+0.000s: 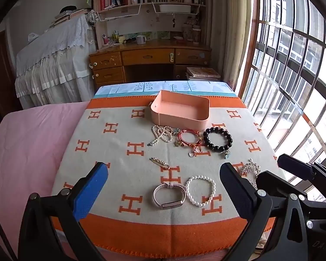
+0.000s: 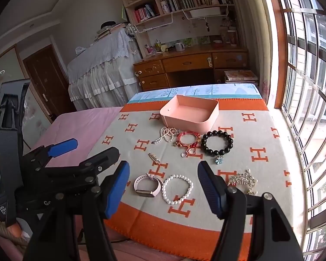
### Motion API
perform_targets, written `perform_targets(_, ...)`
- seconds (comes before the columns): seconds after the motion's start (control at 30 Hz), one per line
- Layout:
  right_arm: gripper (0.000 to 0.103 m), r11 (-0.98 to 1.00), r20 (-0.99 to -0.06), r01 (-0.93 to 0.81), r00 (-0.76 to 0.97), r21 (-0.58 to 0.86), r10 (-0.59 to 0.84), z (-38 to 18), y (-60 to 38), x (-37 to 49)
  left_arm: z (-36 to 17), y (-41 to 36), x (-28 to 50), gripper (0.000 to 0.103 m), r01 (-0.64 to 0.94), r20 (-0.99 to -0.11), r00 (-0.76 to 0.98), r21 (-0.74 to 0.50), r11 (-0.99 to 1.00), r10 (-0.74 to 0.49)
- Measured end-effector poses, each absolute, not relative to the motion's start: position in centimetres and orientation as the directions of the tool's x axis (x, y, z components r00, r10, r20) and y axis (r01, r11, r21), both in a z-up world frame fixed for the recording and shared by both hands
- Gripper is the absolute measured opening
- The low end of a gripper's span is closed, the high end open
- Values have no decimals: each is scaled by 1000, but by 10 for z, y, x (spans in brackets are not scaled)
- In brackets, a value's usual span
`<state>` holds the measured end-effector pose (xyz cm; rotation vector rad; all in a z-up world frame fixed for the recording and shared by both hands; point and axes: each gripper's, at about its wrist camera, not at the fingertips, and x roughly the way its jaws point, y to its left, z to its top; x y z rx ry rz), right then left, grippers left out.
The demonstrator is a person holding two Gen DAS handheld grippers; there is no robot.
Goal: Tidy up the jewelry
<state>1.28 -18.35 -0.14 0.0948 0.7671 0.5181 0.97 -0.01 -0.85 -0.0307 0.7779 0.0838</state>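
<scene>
An empty pink box [image 1: 180,111] [image 2: 190,113] stands at the far side of the orange-and-grey blanket. In front of it lie a pearl necklace [image 1: 162,133] [image 2: 166,134], a red bracelet [image 1: 190,139] [image 2: 188,140] and a black bead bracelet [image 1: 217,138] [image 2: 217,142]. Nearer lie a small clip [image 1: 159,163] [image 2: 154,158], a pink watch [image 1: 169,195] [image 2: 146,186], a white pearl bracelet [image 1: 201,190] [image 2: 177,188] and a silver hair comb [image 1: 251,169] [image 2: 242,180]. My left gripper [image 1: 163,187] is open above the watch. My right gripper [image 2: 163,187] is open above the pearl bracelet. Both are empty.
The blanket [image 1: 119,152] covers a bed with a pink sheet [image 1: 28,148] on the left. A barred window [image 2: 310,87] runs along the right edge. A wooden desk [image 1: 150,58] and bookshelves stand beyond the bed. The left gripper shows in the right wrist view [image 2: 76,152].
</scene>
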Motion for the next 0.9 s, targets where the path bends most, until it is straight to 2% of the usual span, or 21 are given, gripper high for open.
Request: perform_targets(0.9,66,867,-636,-408,596,286,490,6,-188,20,-13,10,13,102,-88,-708,703,1,996,63)
